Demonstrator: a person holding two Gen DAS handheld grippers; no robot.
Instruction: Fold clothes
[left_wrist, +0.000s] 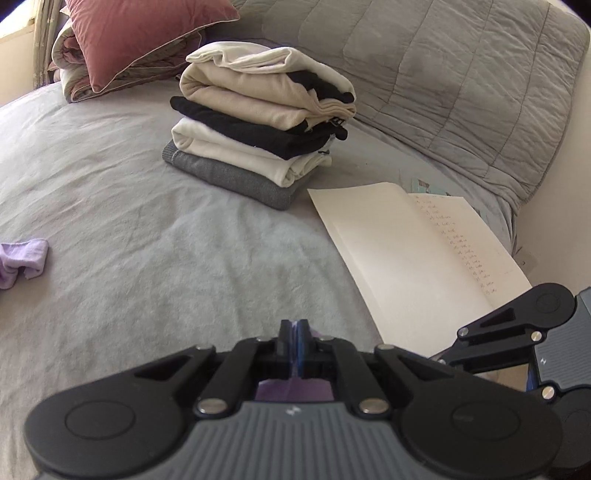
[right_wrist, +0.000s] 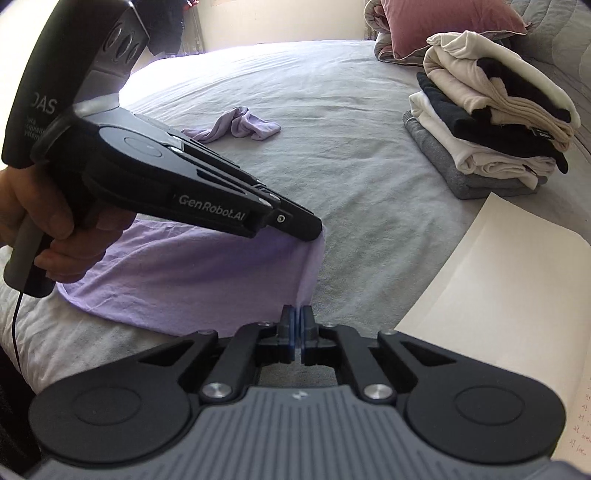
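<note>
Lilac garment (right_wrist: 192, 280) pinched in both closed claws: left claw (right_wrist: 314, 230), right claw (right_wrist: 296, 325).

Black tongs (right_wrist: 297, 328), blue pads, grey ribbed housing

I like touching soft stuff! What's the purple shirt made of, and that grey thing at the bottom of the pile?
Purple shirt: looks like thin, matte cotton jersey; it creases finely and drapes limply. Grey garment: looks like thicker knit, maybe fleece or wool; its heathered surface shows ribbing at the edge. Neither is certain from looks alone.
</note>
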